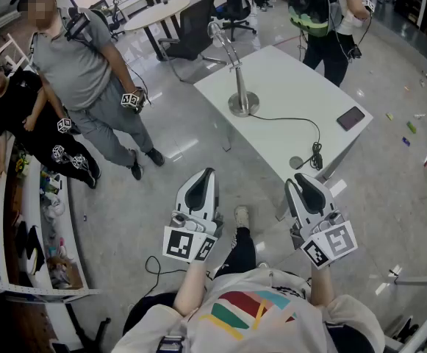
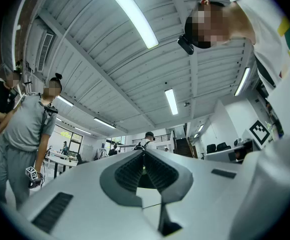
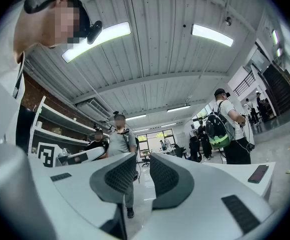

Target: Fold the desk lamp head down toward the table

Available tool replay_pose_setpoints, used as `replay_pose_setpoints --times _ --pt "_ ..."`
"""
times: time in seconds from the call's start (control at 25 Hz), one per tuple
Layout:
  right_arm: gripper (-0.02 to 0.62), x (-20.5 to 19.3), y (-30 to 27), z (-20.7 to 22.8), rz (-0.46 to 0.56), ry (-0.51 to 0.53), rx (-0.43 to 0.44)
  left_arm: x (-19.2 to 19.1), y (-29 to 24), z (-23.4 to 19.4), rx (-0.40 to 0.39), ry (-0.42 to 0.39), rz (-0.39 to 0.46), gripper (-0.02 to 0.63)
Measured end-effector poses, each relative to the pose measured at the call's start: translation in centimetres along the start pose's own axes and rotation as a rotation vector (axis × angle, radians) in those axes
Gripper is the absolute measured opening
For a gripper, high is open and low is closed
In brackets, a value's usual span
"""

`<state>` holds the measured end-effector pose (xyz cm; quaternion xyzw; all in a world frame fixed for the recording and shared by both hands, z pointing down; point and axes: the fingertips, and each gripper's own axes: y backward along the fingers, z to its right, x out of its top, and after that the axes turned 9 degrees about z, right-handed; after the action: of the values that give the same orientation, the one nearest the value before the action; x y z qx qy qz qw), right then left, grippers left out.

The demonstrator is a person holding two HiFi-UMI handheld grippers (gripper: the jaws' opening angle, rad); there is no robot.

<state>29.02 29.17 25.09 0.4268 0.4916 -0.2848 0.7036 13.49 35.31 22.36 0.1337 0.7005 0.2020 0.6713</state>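
The desk lamp (image 1: 235, 72) stands on the far side of the white table (image 1: 286, 87). It has a round silver base and a thin arm that rises to a head at the upper left. Both grippers hang in front of my chest, short of the table's near corner and well apart from the lamp. My left gripper (image 1: 206, 173) (image 2: 145, 153) is shut with its tips meeting and nothing between them. My right gripper (image 1: 299, 181) (image 3: 142, 160) also stands shut and empty. Both point slightly upward; neither gripper view shows the lamp.
A dark phone (image 1: 350, 118) (image 3: 258, 174) lies at the table's right edge. The lamp's black cable (image 1: 301, 123) runs to a plug near the front corner. A person in grey (image 1: 88, 72) stands at the left, another with a green backpack (image 1: 309, 6) stands behind the table. Shelves (image 1: 15, 219) line the left.
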Motion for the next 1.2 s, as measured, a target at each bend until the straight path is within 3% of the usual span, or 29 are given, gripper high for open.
replay_pose_setpoints --times 0.28,0.52,0.6,0.68,0.76,0.84,1.0,1.2 --pt "0.089 -0.8 -8.9 4.0 0.009 0.056 0.046 -2.5 -7.4 -6.9 0.009 -0.002 0.064 0.048" --pt "0.091 -1.9 -23.0 5.6 0.023 0.025 0.093 -3.7 -15.0 -18.6 0.025 -0.052 0.075 0.049" --pt "0.091 -2.3 -28.1 5.9 0.029 0.053 0.112 -3.9 -17.9 -22.3 -0.004 -0.058 0.084 0.051" --pt "0.096 -2.7 -32.2 7.1 0.05 0.085 0.115 -5.0 -21.0 -24.7 -0.066 -0.037 0.089 0.1" --pt "0.187 -3.2 -35.0 8.9 0.067 0.086 0.114 -6.5 -23.9 -26.0 -0.117 -0.011 0.081 0.135" --pt "0.213 -3.6 -37.2 10.6 0.069 0.083 0.111 -8.0 -26.6 -27.0 -0.142 -0.021 0.059 0.139" --pt "0.212 -5.6 -41.4 13.1 0.021 0.09 0.081 -10.1 -30.7 -30.5 -0.137 -0.042 0.057 0.139" --pt "0.212 -9.8 -45.2 16.6 -0.14 0.073 0.034 -13.2 -34.7 -33.3 -0.172 0.09 0.024 0.138"
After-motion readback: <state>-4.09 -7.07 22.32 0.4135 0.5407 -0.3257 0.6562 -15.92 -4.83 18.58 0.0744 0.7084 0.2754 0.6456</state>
